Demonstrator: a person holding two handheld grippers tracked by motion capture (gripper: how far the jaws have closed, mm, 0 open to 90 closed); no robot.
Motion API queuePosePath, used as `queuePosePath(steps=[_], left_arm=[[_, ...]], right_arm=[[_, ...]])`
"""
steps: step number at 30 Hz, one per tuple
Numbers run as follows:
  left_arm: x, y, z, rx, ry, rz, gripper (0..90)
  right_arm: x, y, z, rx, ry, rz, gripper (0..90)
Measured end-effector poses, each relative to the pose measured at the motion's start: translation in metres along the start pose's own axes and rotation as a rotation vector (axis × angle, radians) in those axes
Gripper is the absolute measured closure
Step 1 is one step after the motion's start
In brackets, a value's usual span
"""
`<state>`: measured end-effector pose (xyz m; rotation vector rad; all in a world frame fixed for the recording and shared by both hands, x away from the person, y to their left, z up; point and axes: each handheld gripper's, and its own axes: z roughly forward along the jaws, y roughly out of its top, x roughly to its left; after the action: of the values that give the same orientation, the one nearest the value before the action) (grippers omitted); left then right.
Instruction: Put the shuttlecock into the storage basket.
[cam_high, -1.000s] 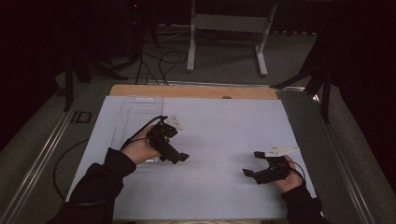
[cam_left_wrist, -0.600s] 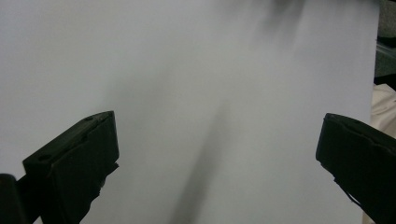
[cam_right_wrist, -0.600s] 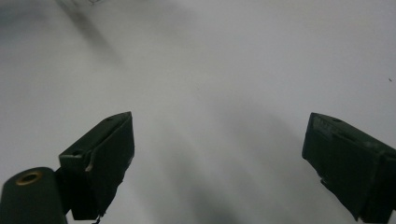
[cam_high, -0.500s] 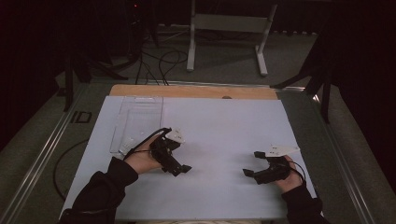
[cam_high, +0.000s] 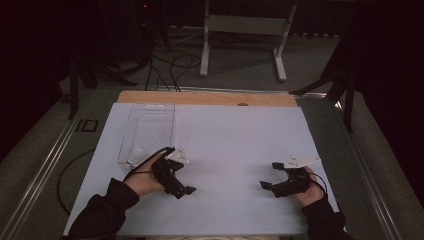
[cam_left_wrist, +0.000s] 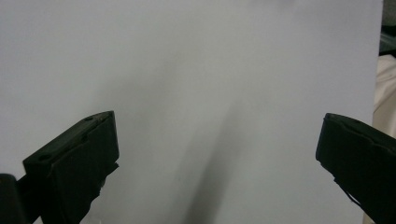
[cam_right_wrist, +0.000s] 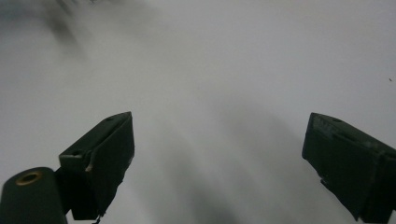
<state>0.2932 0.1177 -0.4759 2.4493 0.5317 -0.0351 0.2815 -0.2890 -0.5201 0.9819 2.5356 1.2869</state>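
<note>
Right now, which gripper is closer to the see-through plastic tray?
The left. The left gripper sits just below the clear tray, toward the person. The right gripper is far across the white sheet.

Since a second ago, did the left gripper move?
Yes. The left gripper pulled back toward the person and a bit right, away from the clear plastic tray, which stayed put.
</note>
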Motion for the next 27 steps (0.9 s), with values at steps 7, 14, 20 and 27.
queuePosePath(steps=[7,14,20,27], left_arm=[[-0.002,-0.019,-0.007,-0.016,0.01,-0.026,0.0],[-0.001,-0.036,-0.011,-0.016,0.029,-0.038,0.0],[0.0,-0.051,-0.016,-0.023,0.044,-0.066,0.0],[0.003,-0.07,-0.026,-0.047,0.069,-0.108,0.0]], right_arm=[[0.0,0.0,0.001,0.002,0.003,-0.001,9.4],[0.001,0.0,0.001,0.003,0.004,0.0,9.5],[0.001,-0.001,0.001,0.006,0.004,0.001,9.4],[0.001,-0.001,0.002,0.008,0.005,0.0,9.5]])
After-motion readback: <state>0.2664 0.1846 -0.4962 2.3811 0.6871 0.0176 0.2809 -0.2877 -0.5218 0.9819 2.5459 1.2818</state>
